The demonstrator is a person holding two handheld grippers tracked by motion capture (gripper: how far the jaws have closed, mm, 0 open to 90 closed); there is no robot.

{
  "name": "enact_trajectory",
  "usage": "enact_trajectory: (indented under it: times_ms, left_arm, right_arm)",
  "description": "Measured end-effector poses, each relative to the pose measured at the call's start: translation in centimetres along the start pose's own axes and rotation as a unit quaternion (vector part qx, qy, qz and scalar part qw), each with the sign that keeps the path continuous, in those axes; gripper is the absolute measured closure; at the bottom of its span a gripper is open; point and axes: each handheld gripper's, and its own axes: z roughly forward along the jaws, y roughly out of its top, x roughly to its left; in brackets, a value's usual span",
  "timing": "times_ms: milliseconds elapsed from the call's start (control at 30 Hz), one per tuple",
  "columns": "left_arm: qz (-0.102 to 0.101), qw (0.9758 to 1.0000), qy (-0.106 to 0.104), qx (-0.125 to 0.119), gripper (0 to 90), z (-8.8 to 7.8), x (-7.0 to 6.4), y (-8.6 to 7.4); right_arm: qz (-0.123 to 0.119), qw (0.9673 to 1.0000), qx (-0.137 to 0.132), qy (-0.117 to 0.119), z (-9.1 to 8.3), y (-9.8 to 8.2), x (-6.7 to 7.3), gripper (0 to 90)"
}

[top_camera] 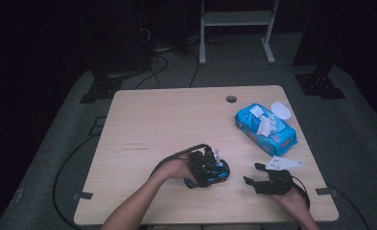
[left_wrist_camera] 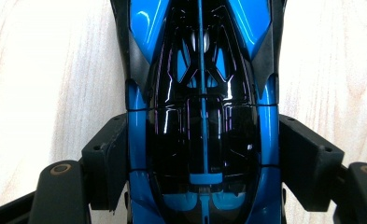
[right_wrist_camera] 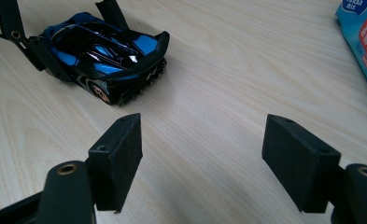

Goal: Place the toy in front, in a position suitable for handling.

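Both pads of the left gripper [left_wrist_camera: 202, 158] clamp the blue toy car [left_wrist_camera: 202, 93]; the right gripper [right_wrist_camera: 209, 158] rests open on the table [right_wrist_camera: 209, 70].

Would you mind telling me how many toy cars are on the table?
1: the blue toy car sits near the table's front edge, between the jaws of the left gripper. None shows elsewhere.

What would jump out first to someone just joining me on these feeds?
The glossy blue and black toy car, clamped by its sides between the pads of the left gripper near the table's front edge. Next, the bright blue wet-wipe pack at the right side, flap open, and the right gripper resting open and empty, aimed toward the car.
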Motion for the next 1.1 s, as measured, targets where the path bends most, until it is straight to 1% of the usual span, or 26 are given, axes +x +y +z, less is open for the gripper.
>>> enact_trajectory:
  times_ms: [133, 233, 333, 400, 433, 467, 500, 533, 600, 667, 700, 733, 767, 800, 833, 867, 900, 933, 1000, 1067, 1100]
  left_arm:
    - [0.002, 1.0, -0.005, -0.002, 25.8, 0.0, 0.2, -0.1]
    - [0.005, 1.0, -0.002, -0.004, 25.7, 0.0, 0.1, -0.1]
    - [0.0, 0.9999, 0.001, -0.012, 25.5, 0.0, 0.0, -0.2]
    - [-0.006, 0.9997, -0.004, -0.021, 24.8, 0.0, 0.1, -0.4]
    - [-0.006, 0.9997, -0.004, -0.021, 22.7, 0.0, 0.1, -0.4]
    - [-0.014, 0.9996, -0.002, -0.026, 19.8, -0.1, 0.2, -0.5]
    - [-0.019, 0.9994, 0.002, -0.03, 19.8, -0.3, 0.3, -0.6]
    - [-0.022, 0.9988, 0.003, -0.044, 17.3, -0.7, 0.4, -0.9]
    - [-0.024, 0.9977, 0.011, -0.063, 16.0, -1.3, 0.2, -1.3]
    - [-0.022, 0.9961, 0.022, -0.082, 14.8, -2.0, 0.0, -1.9]
    - [-0.022, 0.9961, 0.022, -0.082, 14.1, -2.0, 0.0, -1.9]
    - [-0.027, 0.9934, 0.033, -0.106, 13.2, -2.6, -0.3, -2.6]
    - [-0.027, 0.9921, 0.038, -0.116, 12.8, -2.9, -0.4, -3.1]
    - [-0.031, 0.9904, 0.046, -0.127, 12.5, -3.1, -0.5, -3.5]
    - [-0.031, 0.9904, 0.046, -0.127, 11.4, -3.1, -0.5, -3.5]
    - [-0.046, 0.9858, 0.053, -0.152, 10.7, -3.6, -0.5, -4.5]
    - [-0.052, 0.9833, 0.055, -0.165, 10.7, -3.7, -0.5, -5.1]
    - [-0.059, 0.9803, 0.061, -0.179, 10.6, -3.8, -0.6, -5.7]
    - [-0.066, 0.9772, 0.068, -0.19, 9.8, -4.0, -0.7, -6.7]
    - [-0.07, 0.9737, 0.078, -0.202, 9.6, -3.9, -0.9, -7.7]
    - [-0.07, 0.9737, 0.078, -0.202, 9.6, -3.9, -0.9, -7.7]
  right_arm:
    - [-0.001, 1.0, 0.002, 0.0, 0.2, 0.0, 0.0, 27.8]
    - [-0.001, 1.0, 0.002, 0.0, 0.2, 0.0, 0.0, 27.8]
    - [0.0, 1.0, 0.003, 0.0, 0.2, 0.0, 0.0, 27.8]
    - [-0.001, 1.0, 0.003, -0.001, 0.2, 0.0, 0.1, 27.8]
    - [0.0, 1.0, 0.003, -0.002, 0.2, 0.0, 0.0, 27.8]
    - [-0.001, 1.0, 0.002, -0.003, 0.2, 0.0, 0.0, 27.7]
    - [-0.001, 1.0, 0.002, -0.003, 0.2, 0.0, 0.0, 27.7]
    - [0.0, 1.0, 0.001, -0.007, 0.2, 0.1, -0.1, 27.1]
    - [0.001, 0.9999, -0.002, -0.011, 0.0, 0.2, -0.2, 26.8]
    - [0.0, 0.9998, -0.009, -0.015, -0.3, 0.5, -0.2, 26.9]
    - [0.0, 0.9998, -0.009, -0.015, -0.3, 0.5, -0.2, 26.9]
    - [-0.005, 0.9995, -0.018, -0.025, -0.7, 1.2, -0.2, 26.9]
    - [-0.009, 0.9992, -0.025, -0.031, -0.9, 1.6, -0.3, 26.9]
    - [-0.013, 0.9986, -0.033, -0.038, -1.2, 2.1, -0.4, 26.8]
    - [-0.013, 0.9986, -0.033, -0.038, -1.2, 2.1, -0.4, 26.8]
    - [-0.016, 0.9975, -0.042, -0.055, -1.7, 3.1, -0.9, 26.9]
    - [-0.017, 0.9968, -0.045, -0.064, -1.9, 3.6, -1.3, 26.8]
    - [-0.019, 0.996, -0.048, -0.073, -2.0, 4.1, -1.7, 26.8]
    - [-0.021, 0.9942, -0.052, -0.091, -2.2, 5.2, -2.5, 26.8]
    - [-0.028, 0.9923, -0.049, -0.11, -2.2, 6.3, -3.4, 26.8]
    - [-0.034, 0.991, -0.046, -0.121, -2.1, 6.9, -3.8, 26.8]
